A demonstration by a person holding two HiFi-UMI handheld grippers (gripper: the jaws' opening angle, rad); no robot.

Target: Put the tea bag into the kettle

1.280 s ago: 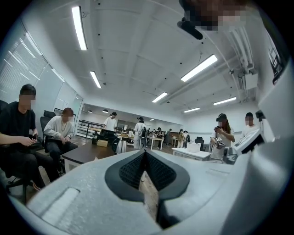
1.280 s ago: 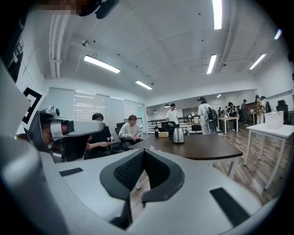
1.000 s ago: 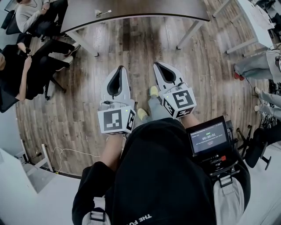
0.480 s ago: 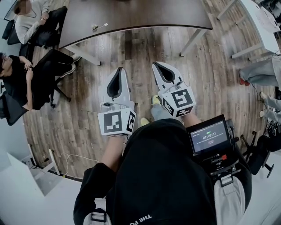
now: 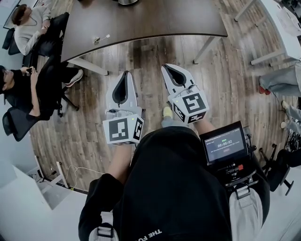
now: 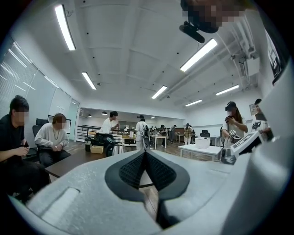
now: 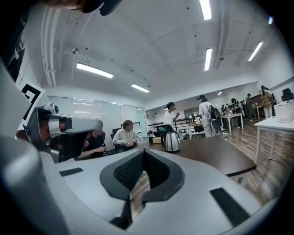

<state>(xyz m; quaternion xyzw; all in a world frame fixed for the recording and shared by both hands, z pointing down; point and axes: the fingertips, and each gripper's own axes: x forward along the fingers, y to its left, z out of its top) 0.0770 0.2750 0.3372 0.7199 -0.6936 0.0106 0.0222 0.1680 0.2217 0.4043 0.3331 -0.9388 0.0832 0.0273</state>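
Note:
A dark brown table (image 5: 155,19) fills the top of the head view. A small white tea bag (image 5: 100,38) lies near its left front edge, and the base of a steel kettle (image 5: 126,2) shows at the top border. The right gripper view shows the kettle (image 7: 172,142) standing on that table (image 7: 216,158). My left gripper (image 5: 123,75) and right gripper (image 5: 168,68) hang side by side over the wooden floor, short of the table. In both gripper views the left gripper (image 6: 145,153) and right gripper (image 7: 144,152) have their jaws closed together with nothing between them.
Two people sit on office chairs at the left, one (image 5: 28,21) by the table's corner and one (image 5: 19,89) lower down. Another person's legs (image 5: 280,82) and a white table (image 5: 277,23) are at the right. A small screen (image 5: 225,144) hangs on my chest.
The table has slid lower into the head view, bringing the tea bag and the kettle's base closer. Both grippers kept their pose and stayed shut.

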